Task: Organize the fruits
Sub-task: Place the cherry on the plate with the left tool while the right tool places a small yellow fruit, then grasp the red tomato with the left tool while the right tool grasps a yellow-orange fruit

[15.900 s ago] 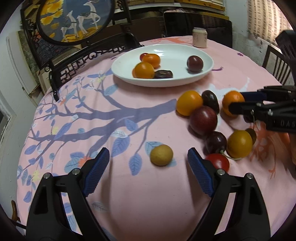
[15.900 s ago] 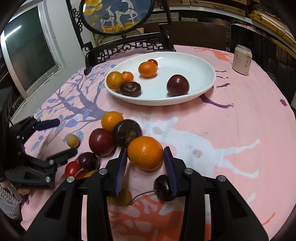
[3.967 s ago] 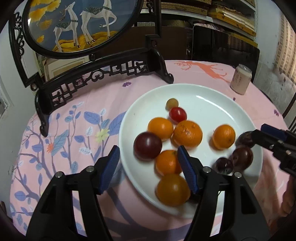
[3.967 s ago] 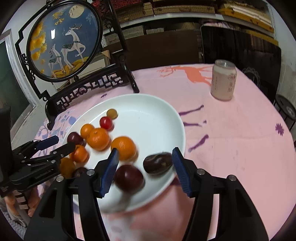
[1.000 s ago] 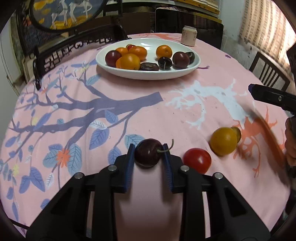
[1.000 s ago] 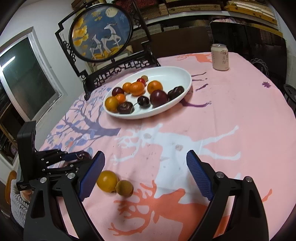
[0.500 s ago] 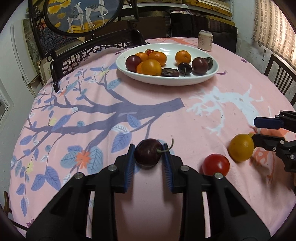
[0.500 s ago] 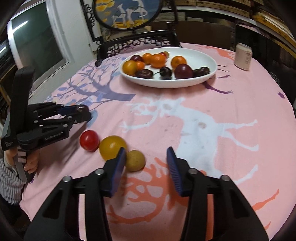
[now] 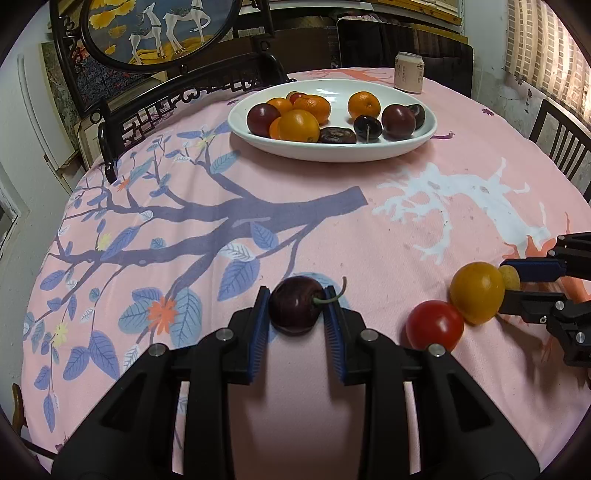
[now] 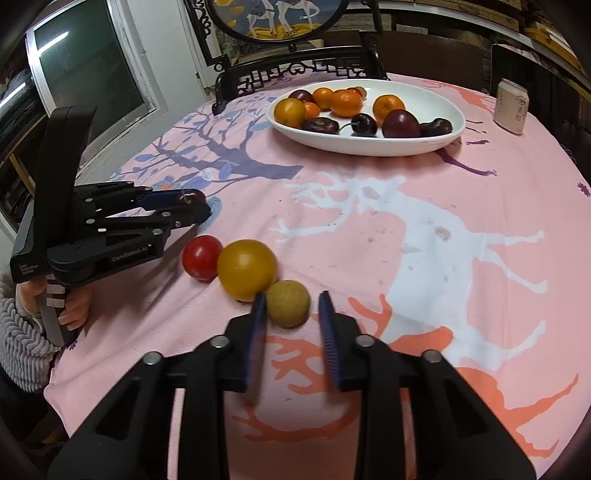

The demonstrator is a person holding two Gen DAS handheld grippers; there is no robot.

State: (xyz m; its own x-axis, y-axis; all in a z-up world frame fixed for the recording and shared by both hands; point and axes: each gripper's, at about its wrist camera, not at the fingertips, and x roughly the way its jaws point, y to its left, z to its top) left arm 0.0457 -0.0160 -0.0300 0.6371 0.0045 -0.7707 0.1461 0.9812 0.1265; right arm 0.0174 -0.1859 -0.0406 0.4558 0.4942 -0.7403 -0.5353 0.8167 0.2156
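Observation:
My left gripper (image 9: 295, 308) is shut on a dark cherry (image 9: 295, 310) with a green stem, held just above the cloth; it also shows in the right wrist view (image 10: 192, 206). My right gripper (image 10: 290, 314) has its jaws around a small tan round fruit (image 10: 288, 303), a gap showing on the right side. A yellow fruit (image 10: 246, 269) touches it, and a red tomato (image 10: 202, 257) lies left of that. The white plate (image 9: 421, 142) at the far side holds several oranges, plums and a cherry.
A drink can (image 9: 409, 72) stands behind the plate. A dark carved stand with a round deer picture (image 9: 159, 33) sits at the table's far left. A chair back (image 9: 561, 144) is at the right edge. The round table has a pink printed cloth (image 9: 406, 229).
My right gripper has closed in around the tan fruit, jaws narrower than half a second ago. My left gripper has lifted and drawn back a little, still holding the cherry.

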